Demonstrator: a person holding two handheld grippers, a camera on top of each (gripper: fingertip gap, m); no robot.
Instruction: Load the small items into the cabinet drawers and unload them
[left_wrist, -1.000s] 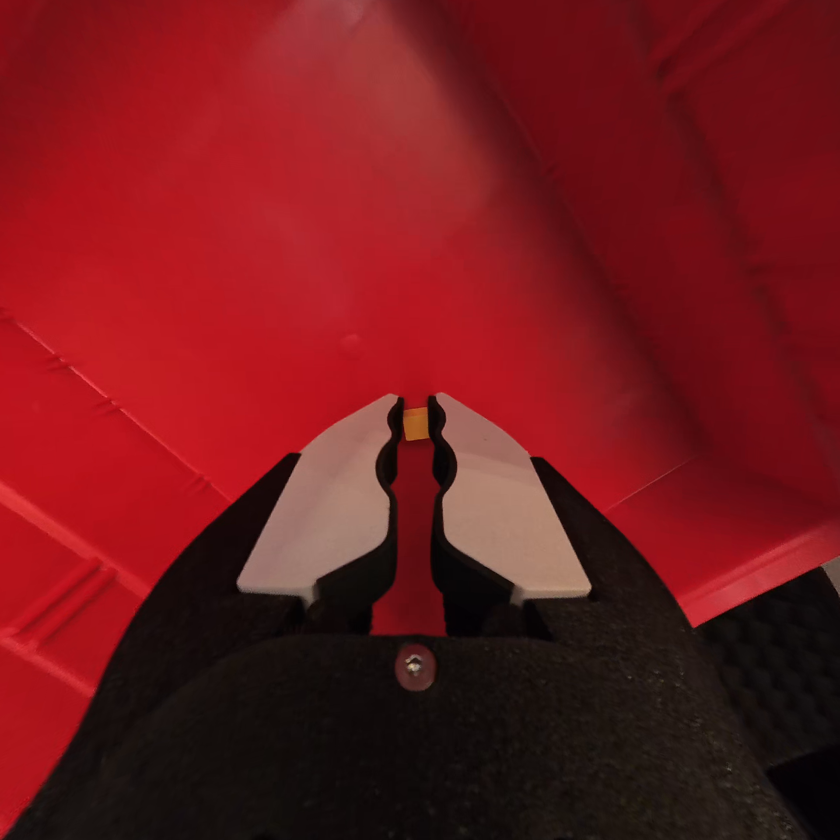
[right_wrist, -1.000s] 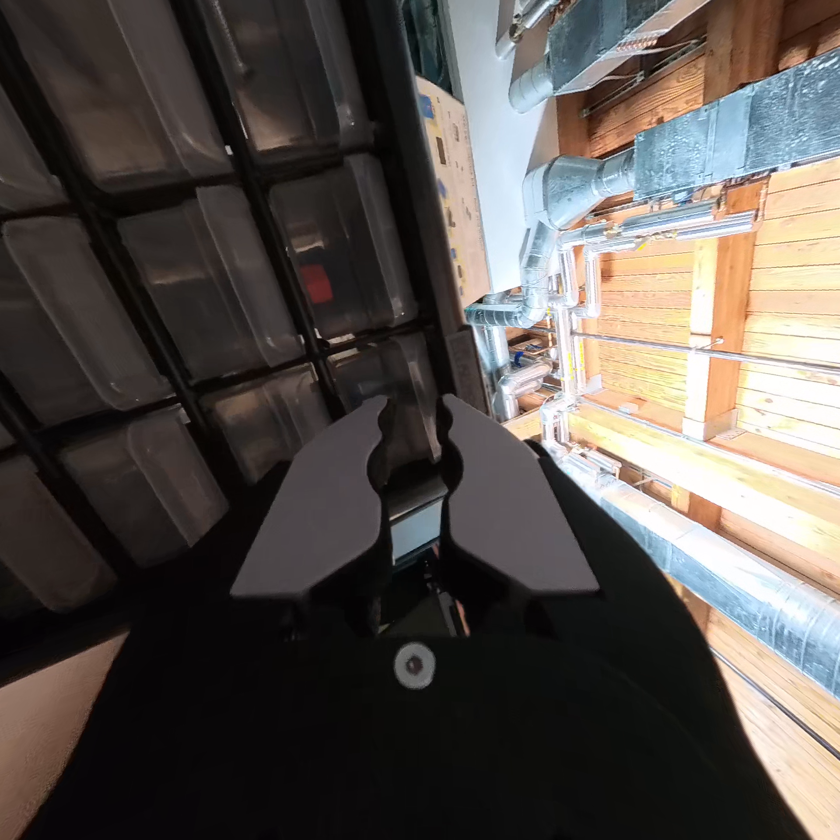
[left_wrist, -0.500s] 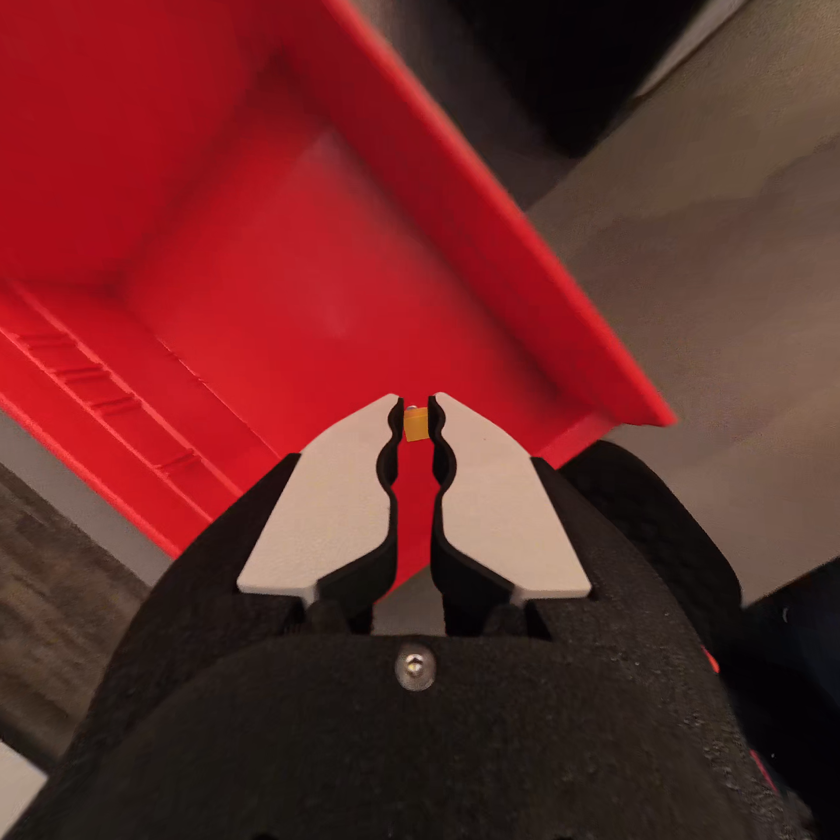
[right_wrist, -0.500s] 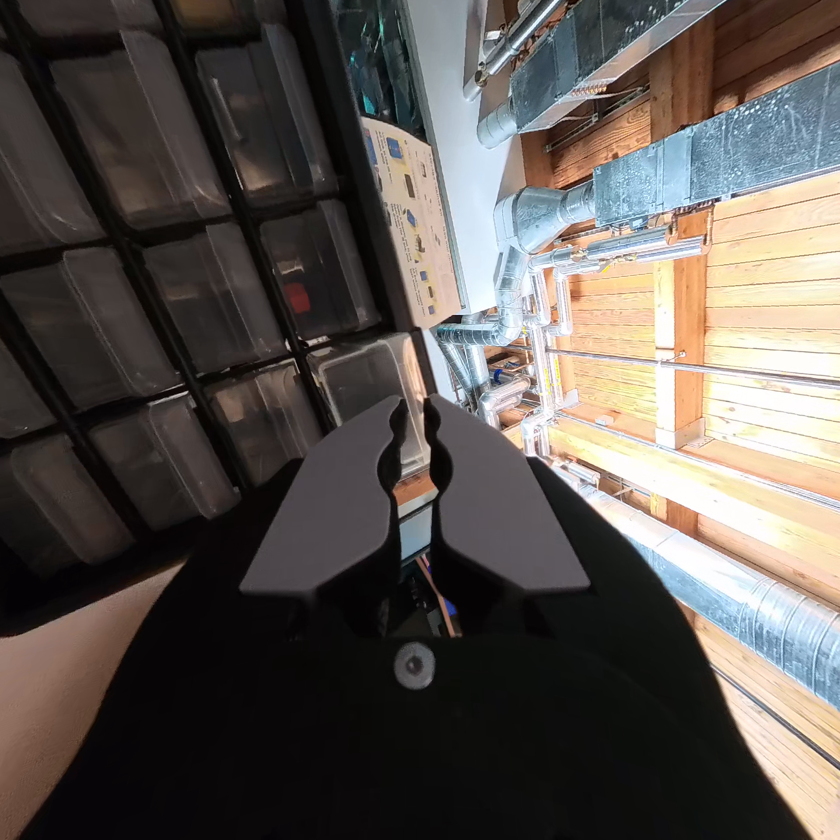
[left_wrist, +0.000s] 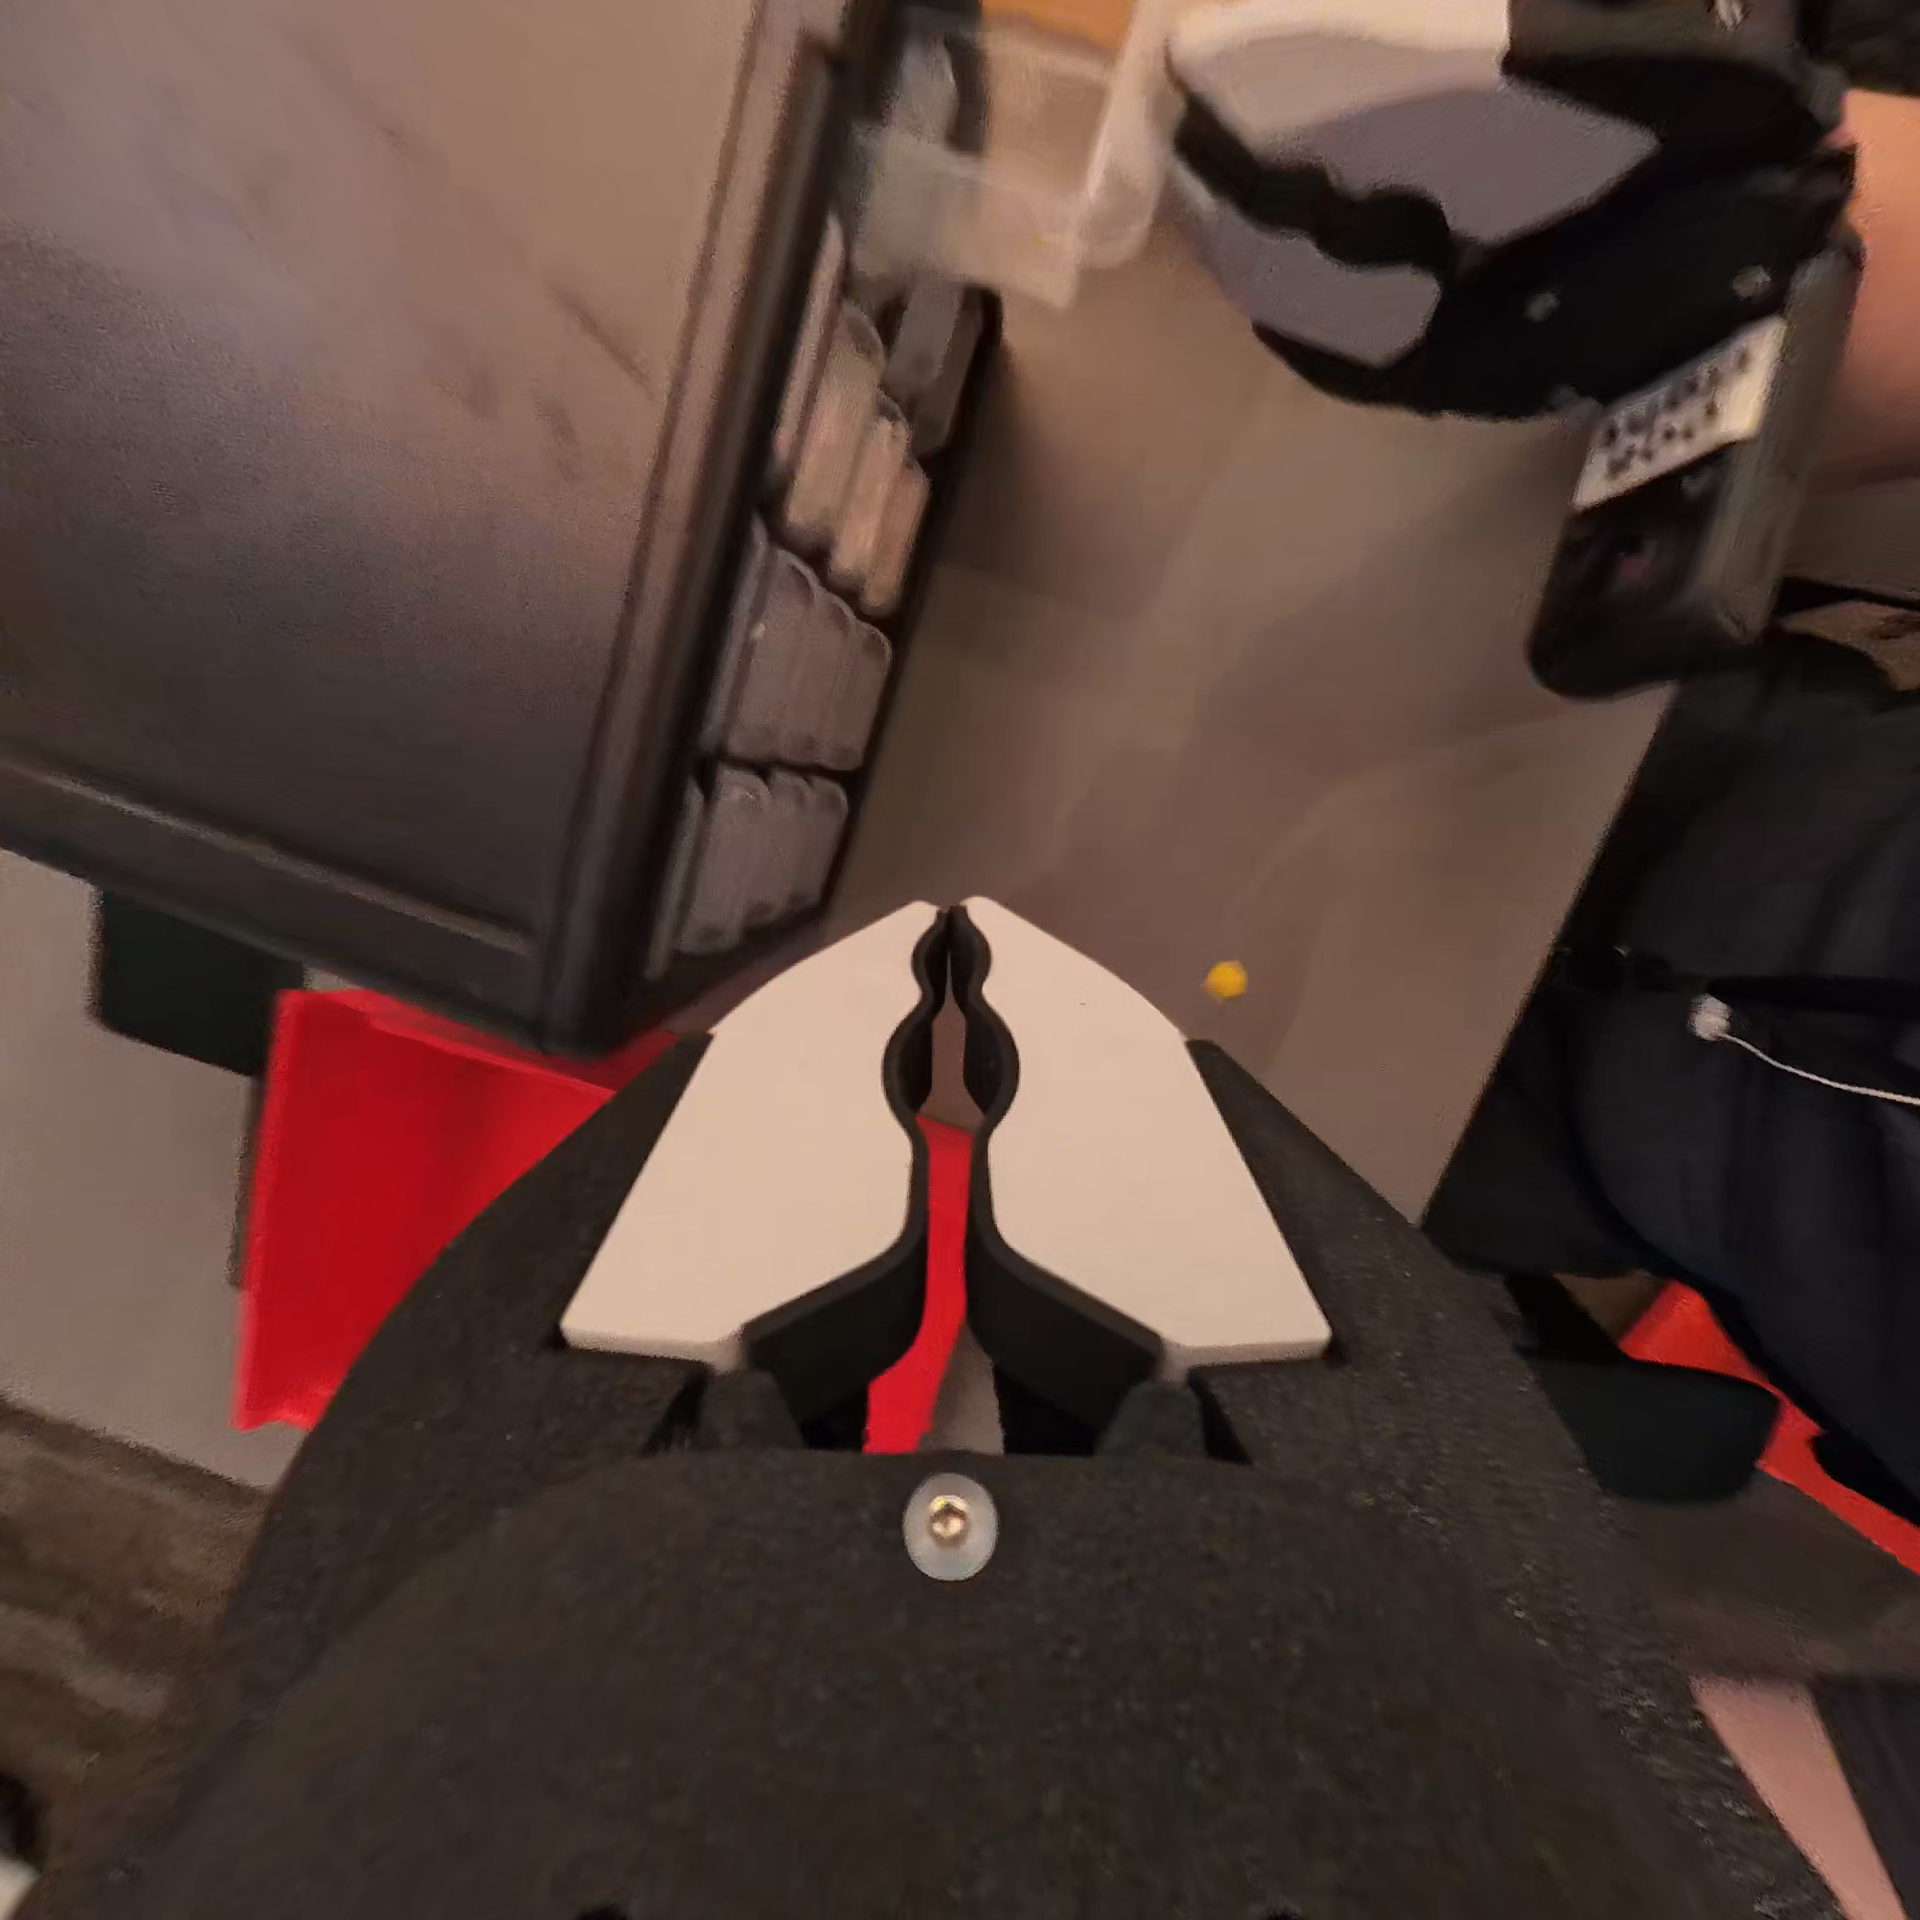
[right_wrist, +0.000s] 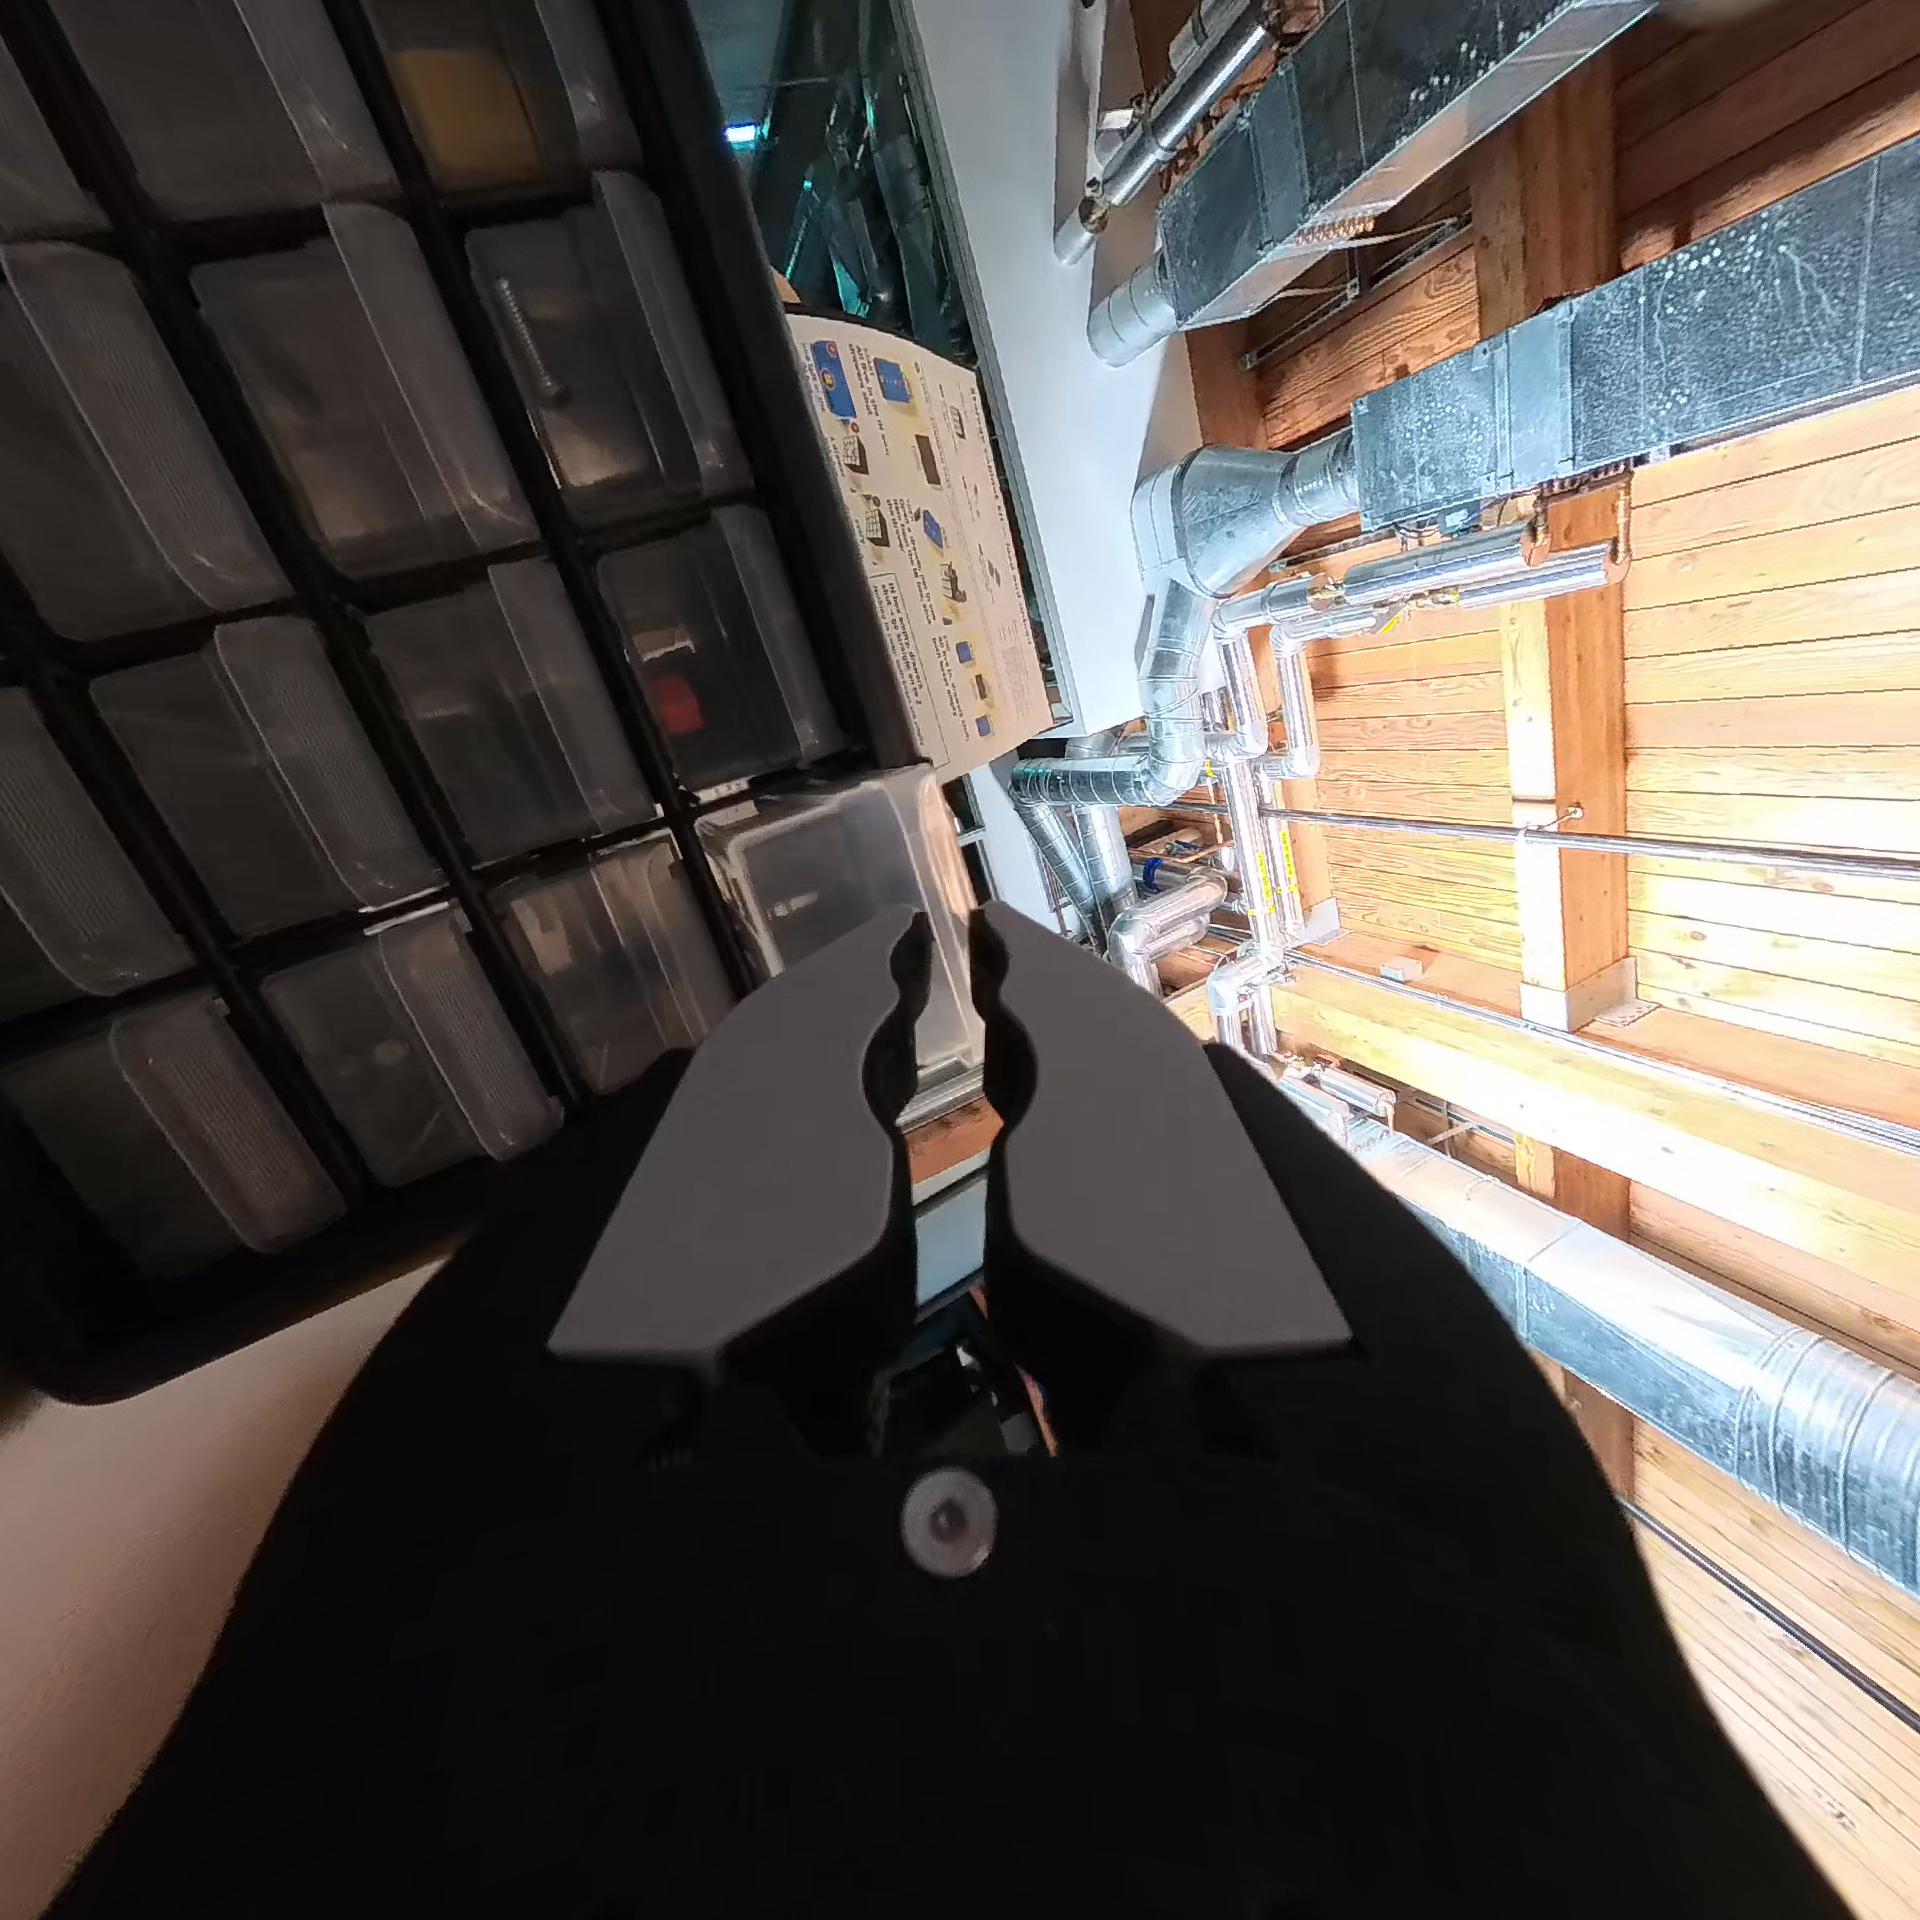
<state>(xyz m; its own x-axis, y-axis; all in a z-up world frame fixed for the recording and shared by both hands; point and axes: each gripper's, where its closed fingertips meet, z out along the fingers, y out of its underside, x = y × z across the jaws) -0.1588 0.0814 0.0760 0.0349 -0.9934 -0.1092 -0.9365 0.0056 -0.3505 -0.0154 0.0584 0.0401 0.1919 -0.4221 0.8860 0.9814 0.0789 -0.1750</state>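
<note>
My left gripper (left_wrist: 951, 914) is pinched closed on nothing, the tiny yellow bead (left_wrist: 1226, 979) loose on the tabletop right of the black drawer cabinet (left_wrist: 416, 499), while my right gripper (right_wrist: 948, 925), slightly parted, grips the clear pulled-out plastic drawer (right_wrist: 862, 883), which risks slipping.

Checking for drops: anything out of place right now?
Yes. A small yellow piece is loose on or above the grey table, right of the left gripper, which is shut on nothing; it's outside any drawer.
</note>
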